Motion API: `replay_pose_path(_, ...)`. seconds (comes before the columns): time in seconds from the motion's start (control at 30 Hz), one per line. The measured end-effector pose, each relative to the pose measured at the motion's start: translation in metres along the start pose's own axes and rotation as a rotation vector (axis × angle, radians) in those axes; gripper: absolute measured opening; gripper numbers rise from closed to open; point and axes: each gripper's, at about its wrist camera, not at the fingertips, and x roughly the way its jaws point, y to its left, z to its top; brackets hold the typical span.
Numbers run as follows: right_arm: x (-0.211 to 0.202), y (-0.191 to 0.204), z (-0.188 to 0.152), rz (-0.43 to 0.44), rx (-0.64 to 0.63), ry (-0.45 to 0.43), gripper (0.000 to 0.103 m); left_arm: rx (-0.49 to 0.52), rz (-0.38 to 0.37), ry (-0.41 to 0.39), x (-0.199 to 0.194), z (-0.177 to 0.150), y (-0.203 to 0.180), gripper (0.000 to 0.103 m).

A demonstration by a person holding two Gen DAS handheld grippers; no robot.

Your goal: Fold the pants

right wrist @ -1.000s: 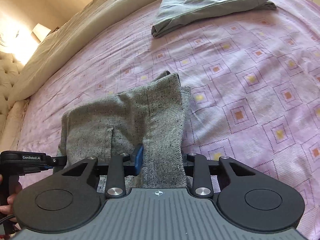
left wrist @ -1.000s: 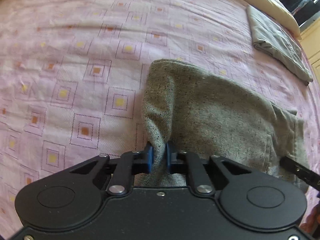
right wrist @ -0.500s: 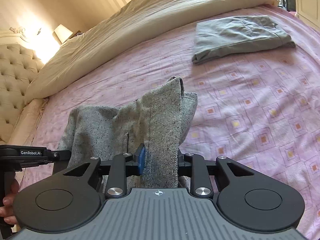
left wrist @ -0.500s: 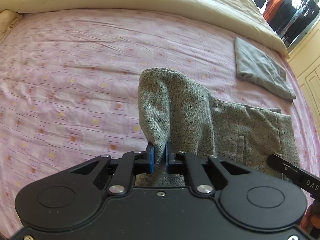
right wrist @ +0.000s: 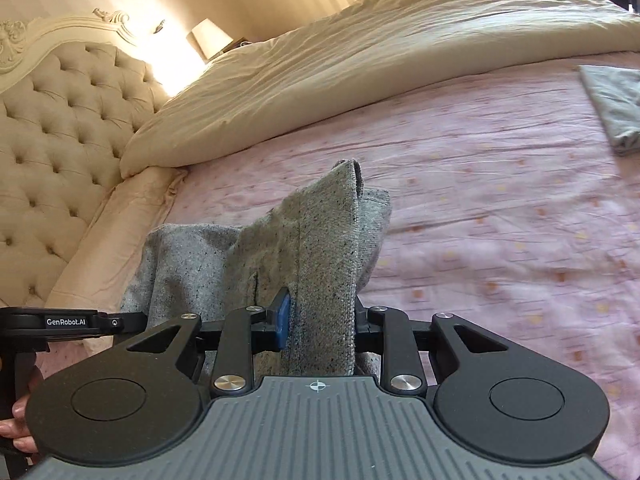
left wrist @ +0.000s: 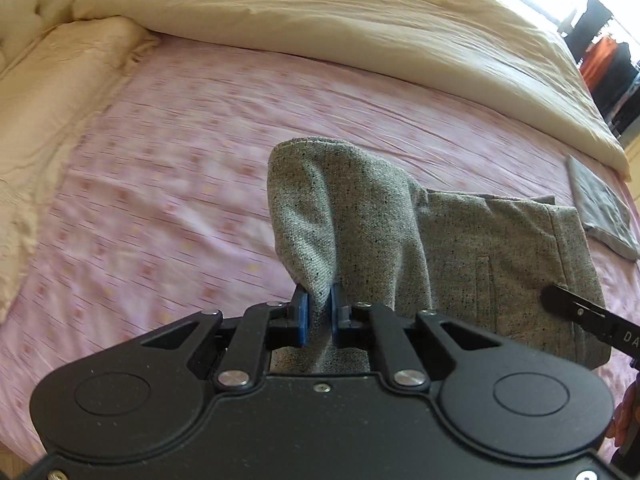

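Reading "GenRobot.AI" on left tongs point(right wrist: 72, 322), pants point(right wrist: 320, 264)

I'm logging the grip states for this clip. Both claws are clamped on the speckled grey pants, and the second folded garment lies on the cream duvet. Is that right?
Not quite. Both the left claw and right claw are clamped on the grey pants, but the folded garment lies on the pink patterned sheet, beside the cream duvet, not on it. The left wrist view shows this.

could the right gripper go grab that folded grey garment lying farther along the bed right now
Probably not yet: the right gripper is shut on the speckled grey pants, so it isn't free. The pink sheet between it and the folded grey garment is otherwise bare.
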Motion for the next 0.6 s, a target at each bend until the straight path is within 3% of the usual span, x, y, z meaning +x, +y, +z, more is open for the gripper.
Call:
replay_pose_path(0.1,0.034,0.022,0.003,-0.025,-0.005,0.033,0.028,-0.004,0.043,0.006,0.013,0.011,0.035,0.017)
replay_pose_path(0.13,0.046,0.027,0.003,-0.074,-0.023,0.052,0.029,-0.011,0.081,0.016,0.022,0.013,0.044,0.022)
replay_pose_path(0.23,0.075,0.035,0.000,-0.279,-0.106,0.094,0.032,-0.007,0.196,0.023,0.047,0.011,0.066,0.022)
replay_pose_path(0.3,0.074,0.037,-0.002,-0.335,-0.159,0.080,0.032,-0.017,0.237,0.043,0.056,0.007,0.077,0.022)
replay_pose_path(0.43,0.049,0.050,-0.005,-0.343,-0.254,0.018,0.032,-0.085,0.215,0.057,0.050,-0.007,0.095,0.022)
replay_pose_path(0.57,0.019,0.073,-0.014,-0.335,-0.351,-0.029,0.032,-0.088,0.217,0.055,0.033,-0.018,0.083,0.024)
replay_pose_path(0.6,0.012,0.081,-0.016,-0.324,-0.364,-0.037,0.033,-0.083,0.221,0.052,0.027,-0.021,0.077,0.031)
